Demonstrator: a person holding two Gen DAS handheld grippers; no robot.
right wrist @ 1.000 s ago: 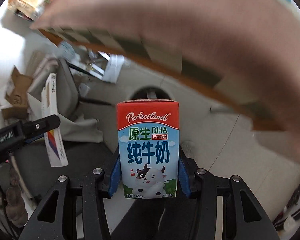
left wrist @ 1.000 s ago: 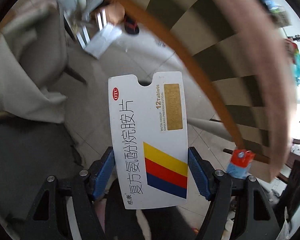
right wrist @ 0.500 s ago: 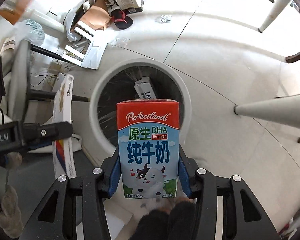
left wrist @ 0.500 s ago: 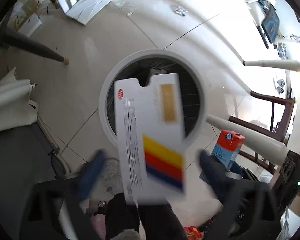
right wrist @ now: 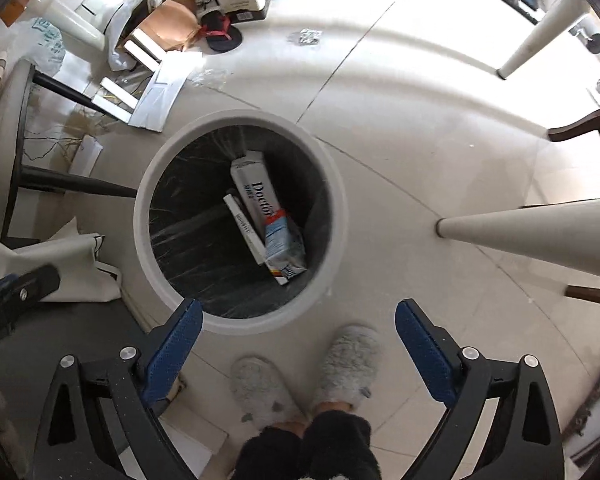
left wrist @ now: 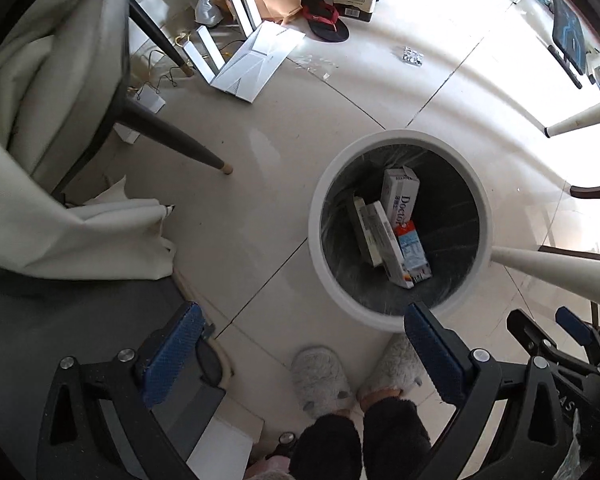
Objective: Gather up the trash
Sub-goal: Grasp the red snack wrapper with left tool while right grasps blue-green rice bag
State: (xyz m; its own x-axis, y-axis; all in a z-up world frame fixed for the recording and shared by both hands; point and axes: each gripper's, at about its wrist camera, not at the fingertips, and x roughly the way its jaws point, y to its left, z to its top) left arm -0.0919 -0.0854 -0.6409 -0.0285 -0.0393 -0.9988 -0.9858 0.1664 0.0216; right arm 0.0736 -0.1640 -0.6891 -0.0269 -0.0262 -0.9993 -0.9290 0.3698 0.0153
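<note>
A round white trash bin (left wrist: pixel 318 248) with a black liner stands on the tiled floor; it also shows in the right wrist view (right wrist: pixel 140 216). Inside lie the white medicine box (left wrist: pixel 384 240), the red and blue milk carton (left wrist: pixel 414 250) and a white "Doctor" box (left wrist: pixel 400 200). The same medicine box (right wrist: pixel 246 230), milk carton (right wrist: pixel 282 240) and "Doctor" box (right wrist: pixel 256 194) show in the right wrist view. My left gripper (left wrist: pixel 304 352) is open and empty above the floor left of the bin. My right gripper (right wrist: pixel 298 346) is open and empty above the bin's near edge.
A chair with dark legs (left wrist: pixel 168 132) and a draped white cloth (left wrist: pixel 80 232) stands to the left. White table legs (left wrist: pixel 556 272) slant in at right. Cardboard, boxes and a sandal (left wrist: pixel 326 24) litter the far floor. The person's grey slippers (right wrist: pixel 300 376) stand by the bin.
Both grippers opened. The medicine box left the left gripper and the milk carton left the right gripper; both now lie in the bin.
</note>
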